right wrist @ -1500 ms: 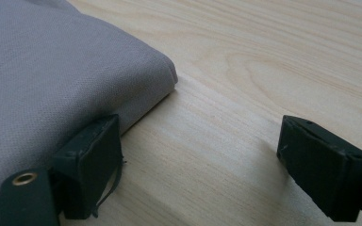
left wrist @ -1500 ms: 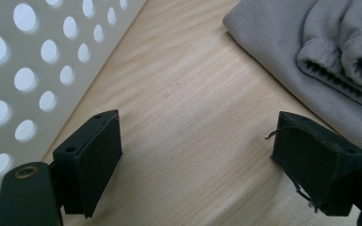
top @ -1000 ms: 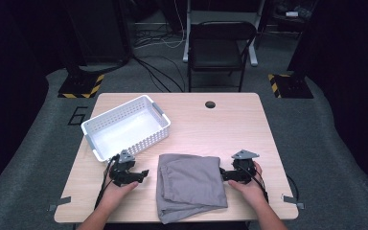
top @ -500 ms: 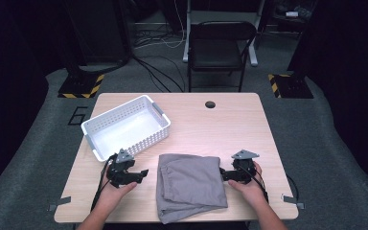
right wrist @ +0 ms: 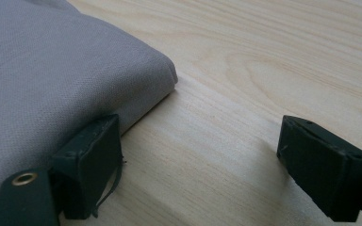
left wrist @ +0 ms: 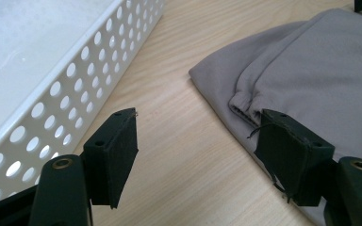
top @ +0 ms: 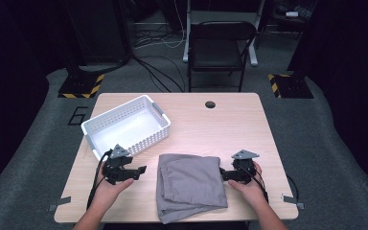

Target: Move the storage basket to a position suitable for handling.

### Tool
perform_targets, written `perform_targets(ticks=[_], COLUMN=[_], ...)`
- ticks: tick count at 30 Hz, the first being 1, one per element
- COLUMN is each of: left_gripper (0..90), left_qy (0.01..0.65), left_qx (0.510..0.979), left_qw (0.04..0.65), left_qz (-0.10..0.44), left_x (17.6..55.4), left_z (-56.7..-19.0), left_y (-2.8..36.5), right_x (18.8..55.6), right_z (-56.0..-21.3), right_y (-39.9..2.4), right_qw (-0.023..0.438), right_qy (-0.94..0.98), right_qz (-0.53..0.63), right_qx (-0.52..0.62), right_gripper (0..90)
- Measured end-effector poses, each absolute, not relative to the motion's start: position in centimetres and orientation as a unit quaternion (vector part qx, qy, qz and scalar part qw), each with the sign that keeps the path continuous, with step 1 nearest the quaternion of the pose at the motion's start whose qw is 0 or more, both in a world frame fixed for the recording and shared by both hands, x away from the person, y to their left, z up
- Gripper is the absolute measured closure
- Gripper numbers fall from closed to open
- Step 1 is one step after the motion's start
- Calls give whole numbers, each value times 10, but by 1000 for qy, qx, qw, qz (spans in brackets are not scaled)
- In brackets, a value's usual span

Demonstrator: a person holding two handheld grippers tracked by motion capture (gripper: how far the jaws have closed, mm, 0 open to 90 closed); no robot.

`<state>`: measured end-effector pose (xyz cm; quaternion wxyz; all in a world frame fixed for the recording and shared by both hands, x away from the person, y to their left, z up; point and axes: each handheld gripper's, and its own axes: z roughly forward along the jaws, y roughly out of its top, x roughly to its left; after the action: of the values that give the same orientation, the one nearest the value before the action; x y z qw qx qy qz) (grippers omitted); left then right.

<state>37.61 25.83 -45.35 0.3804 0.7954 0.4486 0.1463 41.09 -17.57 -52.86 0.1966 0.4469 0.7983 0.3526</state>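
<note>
A folded grey cloth (top: 189, 184) lies on the wooden table (top: 230, 124) near its front edge, and shows as the grey cloth (left wrist: 306, 66) with a gathered hem and as a thick folded corner of cloth (right wrist: 52, 70). My left gripper (top: 139, 172) hovers left of it, pointing at the cloth. The left gripper (left wrist: 195, 117) is open with bare wood between its jaws. My right gripper (top: 223, 173) sits at the cloth's right edge. The right gripper (right wrist: 200, 125) is open, one fingertip (right wrist: 94, 155) against the fold and the other over bare wood.
A white perforated basket (top: 124, 125) stands empty at the back left, and its wall (left wrist: 75, 84) is close beside my left gripper. A cable hole (top: 210, 104) sits near the table's far edge. Beyond the table stands a black folding chair (top: 218, 48).
My left gripper has risen a little off the table. The right gripper, the cloth and the basket have stayed where they were.
</note>
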Motion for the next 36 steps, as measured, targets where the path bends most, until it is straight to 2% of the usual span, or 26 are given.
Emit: perform_targets(ticks=[6, 36], left_gripper=[297, 298], left_qy=[460, 511], left_qx=[783, 742], left_qw=[396, 404], left_qz=[137, 160], left_x=[386, 426], left_z=[-443, -418], left_y=[264, 296], right_x=[411, 411], right_z=[-529, -529], right_y=[-176, -176], right_qw=[197, 197], right_qy=[799, 798], right_qz=[352, 353], right_qx=[447, 447], right_gripper=[138, 138])
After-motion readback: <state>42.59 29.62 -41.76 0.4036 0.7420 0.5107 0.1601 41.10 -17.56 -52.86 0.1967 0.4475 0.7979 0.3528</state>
